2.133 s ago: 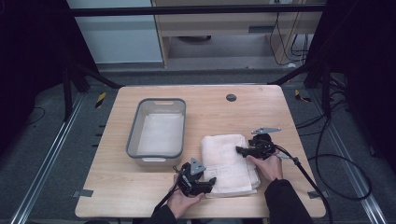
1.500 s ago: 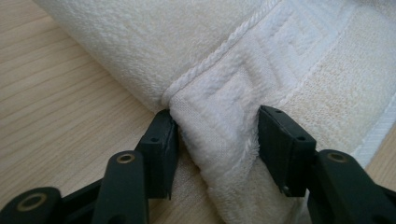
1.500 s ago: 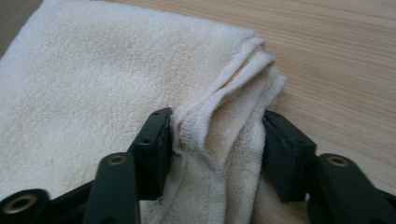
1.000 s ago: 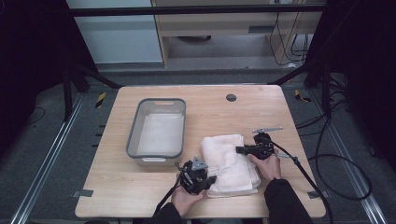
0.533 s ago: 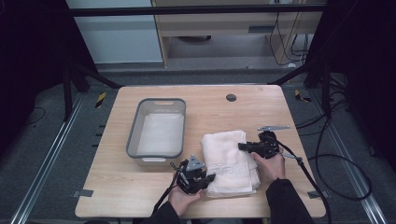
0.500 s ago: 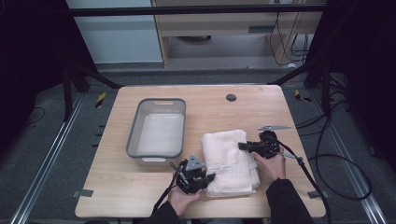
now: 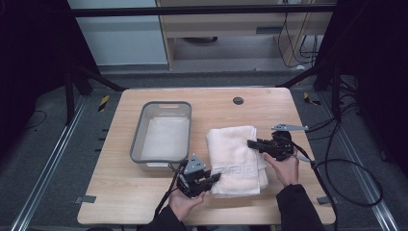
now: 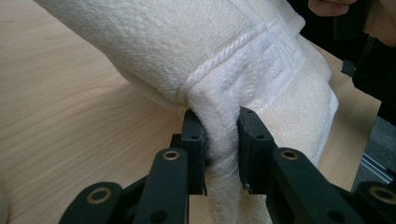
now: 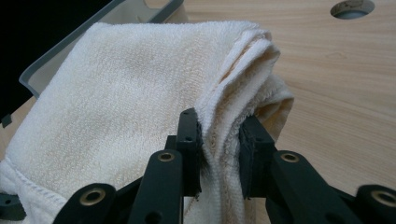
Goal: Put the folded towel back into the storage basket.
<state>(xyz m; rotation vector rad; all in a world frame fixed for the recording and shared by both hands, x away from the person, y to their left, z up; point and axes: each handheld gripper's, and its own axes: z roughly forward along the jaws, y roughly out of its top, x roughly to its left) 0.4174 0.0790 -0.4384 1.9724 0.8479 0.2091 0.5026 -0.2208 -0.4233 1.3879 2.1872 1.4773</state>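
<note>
I have the left gripper (image 7: 211, 179) clenched on the folded towel's (image 7: 235, 154) near-left edge and the right gripper (image 7: 254, 143) on its right edge, probably to lift it evenly toward the grey bin (image 7: 162, 138) at its left.

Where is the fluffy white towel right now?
In the high view the folded white towel lies on the wooden table, just right of the grey plastic tub, pinched by the left gripper and right gripper.

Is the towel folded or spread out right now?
Folded: the towel lies as a thick stacked rectangle, with layered edges showing in the right gripper view.
</note>
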